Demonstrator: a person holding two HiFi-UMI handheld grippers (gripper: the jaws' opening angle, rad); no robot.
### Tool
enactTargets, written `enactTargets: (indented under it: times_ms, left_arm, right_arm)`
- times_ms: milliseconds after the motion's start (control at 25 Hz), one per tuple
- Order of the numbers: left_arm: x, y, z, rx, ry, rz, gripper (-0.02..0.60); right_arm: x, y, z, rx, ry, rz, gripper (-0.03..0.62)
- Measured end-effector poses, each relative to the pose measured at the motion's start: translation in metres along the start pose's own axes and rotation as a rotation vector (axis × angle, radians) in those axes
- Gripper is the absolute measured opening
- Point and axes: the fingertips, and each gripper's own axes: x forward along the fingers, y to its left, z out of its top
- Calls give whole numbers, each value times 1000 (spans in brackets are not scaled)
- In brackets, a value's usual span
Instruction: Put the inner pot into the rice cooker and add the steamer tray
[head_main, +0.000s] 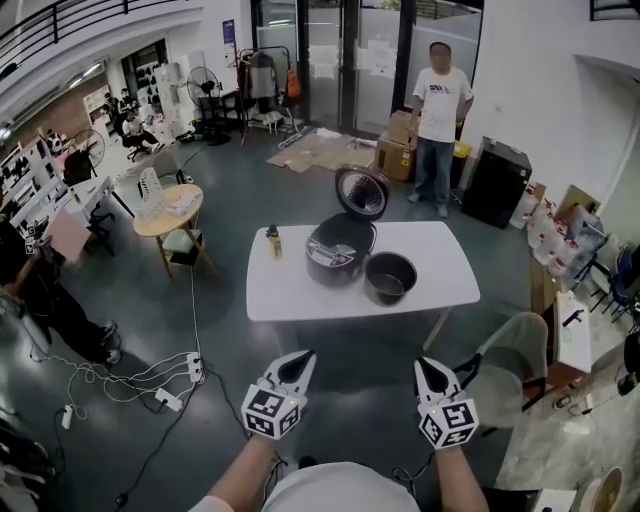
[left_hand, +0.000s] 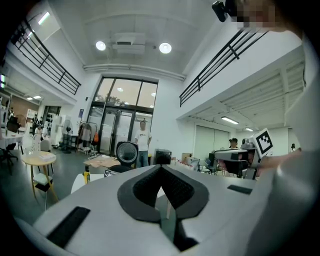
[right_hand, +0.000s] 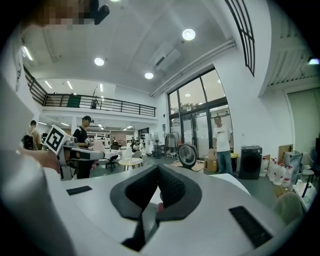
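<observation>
An open rice cooker (head_main: 338, 252) stands on a white table (head_main: 300, 290), its round lid (head_main: 361, 192) raised behind it. The dark inner pot (head_main: 390, 277) rests on the table just right of the cooker. I see no steamer tray that I can make out. My left gripper (head_main: 302, 360) and right gripper (head_main: 425, 366) hover side by side short of the table's near edge, both shut and empty. In the left gripper view the shut left gripper (left_hand: 161, 169) points toward the lid (left_hand: 126, 151). The right gripper (right_hand: 159, 170) likewise faces the lid (right_hand: 187, 154).
A small yellow bottle (head_main: 272, 241) stands on the table's left part. A person (head_main: 440, 120) stands beyond the table by cardboard boxes (head_main: 398, 152). Cables and power strips (head_main: 170, 385) lie on the floor at left; a grey chair (head_main: 520, 362) sits at right.
</observation>
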Motion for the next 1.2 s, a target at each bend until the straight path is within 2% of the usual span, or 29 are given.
enactTargets:
  times_ms: [280, 480, 640, 960, 1040, 1200]
  left_arm:
    - [-1, -4, 0, 8, -5, -26, 15]
    - [-2, 2, -3, 7, -4, -28, 34]
    - [-7, 8, -4, -9, -10, -29, 72]
    - [-17, 16, -6, -38, -8, -69, 209]
    - [-20, 19, -8, -39, -7, -86, 230]
    - [-27, 26, -14, -40, 5, -105, 241]
  right_arm:
    - [-4, 2, -4, 12, -4, -17, 12]
    - [-4, -1, -7, 31, 10, -43, 53]
    - [-3, 6, -8, 35, 12, -43, 104]
    - [4, 29, -8, 41, 7, -7, 179]
    - [7, 37, -10, 38, -1, 10, 195]
    - [8, 45, -12, 30, 9, -28, 204]
